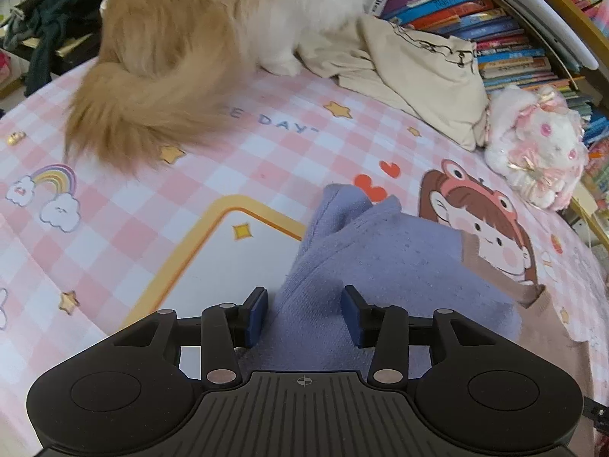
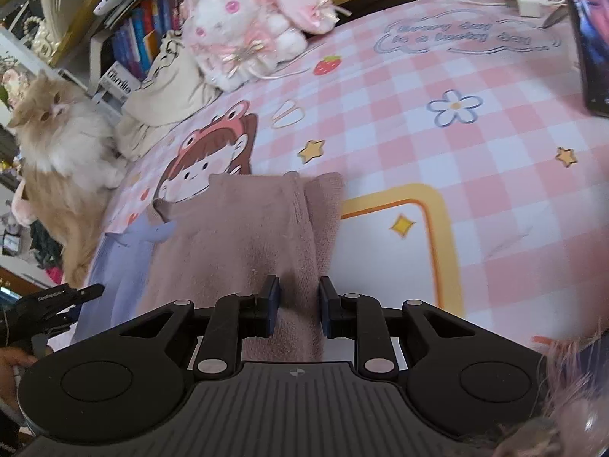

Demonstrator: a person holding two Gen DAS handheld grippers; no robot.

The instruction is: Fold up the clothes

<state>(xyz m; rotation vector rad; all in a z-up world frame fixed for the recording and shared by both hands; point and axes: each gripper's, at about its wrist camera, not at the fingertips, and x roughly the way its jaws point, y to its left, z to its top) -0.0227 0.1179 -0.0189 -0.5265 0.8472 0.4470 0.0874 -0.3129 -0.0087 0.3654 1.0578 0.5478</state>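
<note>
A soft knit garment lies on the pink checked bed sheet (image 1: 114, 228), lavender (image 1: 380, 251) on one side and mauve (image 2: 247, 236) on the other. My left gripper (image 1: 304, 314) points down at the lavender part. A raised fold of it fills the gap between the blue pads (image 1: 255, 316), which press it from both sides. My right gripper (image 2: 298, 304) is narrowed on a ridge of the mauve part, and its pads (image 2: 272, 304) pinch it. In the right wrist view the tip of the left gripper (image 2: 89, 292) shows at the left edge, over the lavender cloth.
A fluffy orange and white cat (image 1: 182, 38) sits on the bed just beyond the garment, its tail on the sheet. A crumpled beige garment (image 1: 418, 76) and a pink plush rabbit (image 1: 540, 152) lie by the stacked books (image 1: 456, 7). A dark panel (image 2: 593, 57) stands at the far right.
</note>
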